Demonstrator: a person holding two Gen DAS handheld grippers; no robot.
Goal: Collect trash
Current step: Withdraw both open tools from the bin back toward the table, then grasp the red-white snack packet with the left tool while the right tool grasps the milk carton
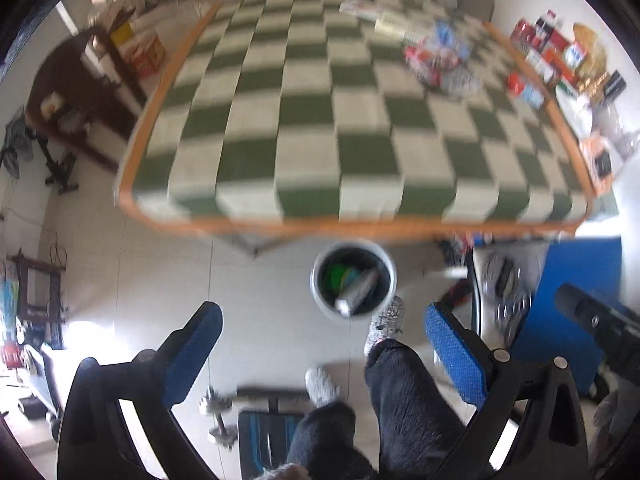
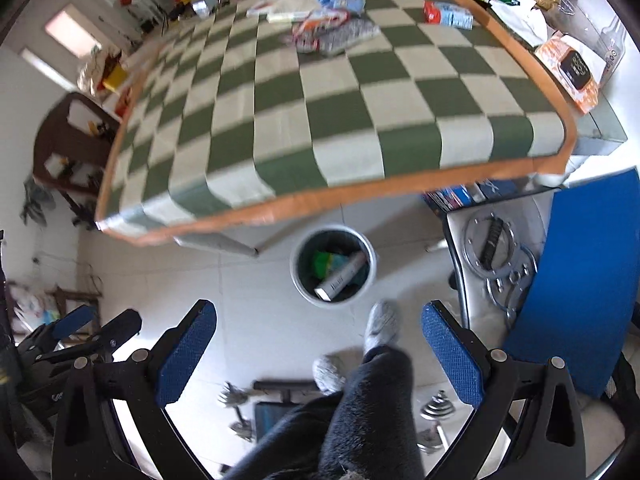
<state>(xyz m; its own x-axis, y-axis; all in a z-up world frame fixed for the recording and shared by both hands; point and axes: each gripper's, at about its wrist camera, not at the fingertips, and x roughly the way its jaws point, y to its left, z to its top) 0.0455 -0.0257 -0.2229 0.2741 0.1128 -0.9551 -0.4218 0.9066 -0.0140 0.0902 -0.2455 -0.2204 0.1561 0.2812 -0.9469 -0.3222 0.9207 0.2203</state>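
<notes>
Both grippers, left (image 1: 322,350) and right (image 2: 318,346), had jaws spread and empty; bin (image 2: 297,276) contents blurred; wrappers (image 2: 334,34) at 12 o'clock smeared

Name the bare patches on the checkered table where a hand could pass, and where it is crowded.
The near half of the checkered table, from the orange front edge back to the wrapper pile, is bare, as is its left side. The far right is crowded: wrappers, a red-and-blue carton.

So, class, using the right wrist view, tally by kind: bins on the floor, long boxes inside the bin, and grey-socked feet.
Bin: 1
Long box: 1
Grey-socked feet: 2
Total: 4
</notes>
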